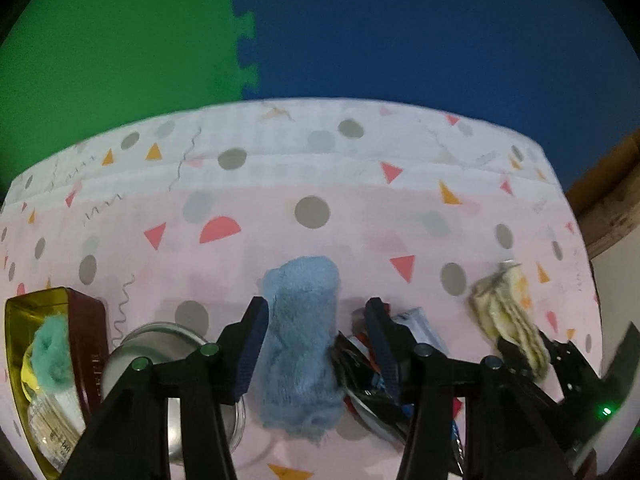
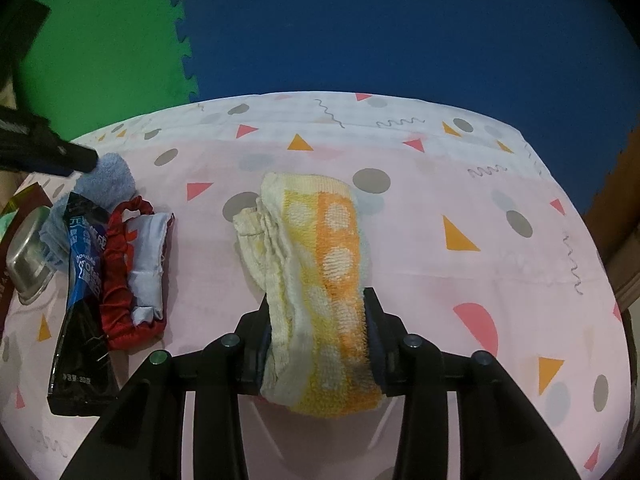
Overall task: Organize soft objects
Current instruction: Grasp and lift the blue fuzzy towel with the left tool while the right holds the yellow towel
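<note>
Your gold-lined tin [image 1: 24,320] at far left holds a teal fluffy piece [image 1: 52,350] on other soft bits, with an empty round metal dish [image 1: 160,344] beside it. The desk wears a pink cloth [image 1: 320,184] with triangles and dots, and green and blue foam mats [image 1: 360,32] lie beyond. Your left jaws [image 1: 316,344] are released, spread wide around the blue towel [image 1: 300,344] lying on the desk, while your right jaws [image 2: 320,320] are clenched on the yellow-orange towel [image 2: 320,264], its far end resting on the cloth.
</note>
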